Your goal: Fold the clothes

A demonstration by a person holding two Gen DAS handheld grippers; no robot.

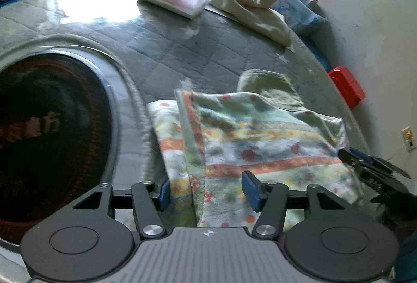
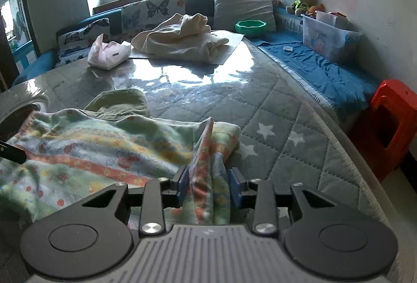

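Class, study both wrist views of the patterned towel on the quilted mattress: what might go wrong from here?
1. Both grippers, left gripper and right gripper, stand open with patterned towel edges between the jaws; pulling back could snag and undo the fold.
2. The green cloth lies partly beneath it and may be dragged along.

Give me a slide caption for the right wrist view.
Right gripper open astride a fold of the patterned towel on the quilted table cover.

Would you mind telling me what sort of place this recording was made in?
Most likely a home living room or bedroom: a quilted table cover beside a window seat with butterfly cushions, stuffed toys along the wall, and a patterned towel being folded.
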